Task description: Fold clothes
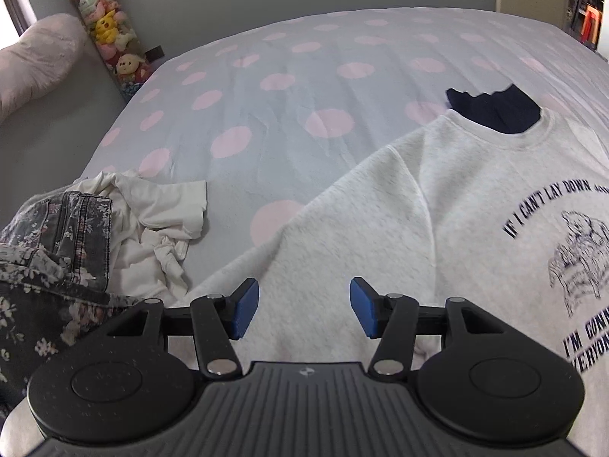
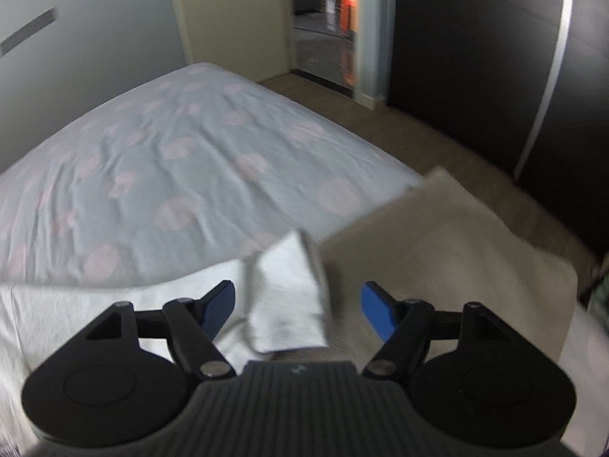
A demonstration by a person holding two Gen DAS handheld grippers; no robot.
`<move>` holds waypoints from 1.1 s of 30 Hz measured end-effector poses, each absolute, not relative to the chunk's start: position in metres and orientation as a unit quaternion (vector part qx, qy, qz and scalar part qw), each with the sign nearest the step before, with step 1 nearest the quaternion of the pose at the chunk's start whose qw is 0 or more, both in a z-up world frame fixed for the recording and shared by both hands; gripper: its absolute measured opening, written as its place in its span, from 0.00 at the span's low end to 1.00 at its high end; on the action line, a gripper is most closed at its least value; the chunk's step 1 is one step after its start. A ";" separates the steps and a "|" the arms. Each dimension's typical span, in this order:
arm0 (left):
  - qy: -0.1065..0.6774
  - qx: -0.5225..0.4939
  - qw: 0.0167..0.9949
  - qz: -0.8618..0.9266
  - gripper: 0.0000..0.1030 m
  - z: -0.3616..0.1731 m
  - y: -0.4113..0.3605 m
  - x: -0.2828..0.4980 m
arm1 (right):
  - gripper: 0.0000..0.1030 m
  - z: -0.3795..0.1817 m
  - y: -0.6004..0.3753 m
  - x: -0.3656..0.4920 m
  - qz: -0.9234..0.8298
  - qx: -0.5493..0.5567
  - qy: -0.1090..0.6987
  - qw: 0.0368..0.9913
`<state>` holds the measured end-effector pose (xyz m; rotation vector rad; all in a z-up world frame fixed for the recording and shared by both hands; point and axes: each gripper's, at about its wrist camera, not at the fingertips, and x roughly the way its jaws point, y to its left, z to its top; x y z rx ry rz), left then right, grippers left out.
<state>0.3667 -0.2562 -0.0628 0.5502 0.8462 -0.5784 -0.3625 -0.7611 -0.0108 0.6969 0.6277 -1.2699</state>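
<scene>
Sweatshirt [image 1: 437,205] spread face-up on the bed [image 1: 289,87], left gripper [image 1: 304,308] and right gripper [image 2: 297,310] both poised over it with jaws spread and empty; next, each should pinch a sleeve edge and fold inward evenly.

Open left tool [image 1: 304,306] over grey sweatshirt [image 1: 437,198] on dotted bedspread [image 1: 266,87].
</scene>
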 end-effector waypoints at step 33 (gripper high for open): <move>0.448 0.247 0.839 -0.184 0.51 -0.036 -0.156 0.345 | 0.09 -0.043 -0.869 -0.335 -0.607 0.286 0.300 0.678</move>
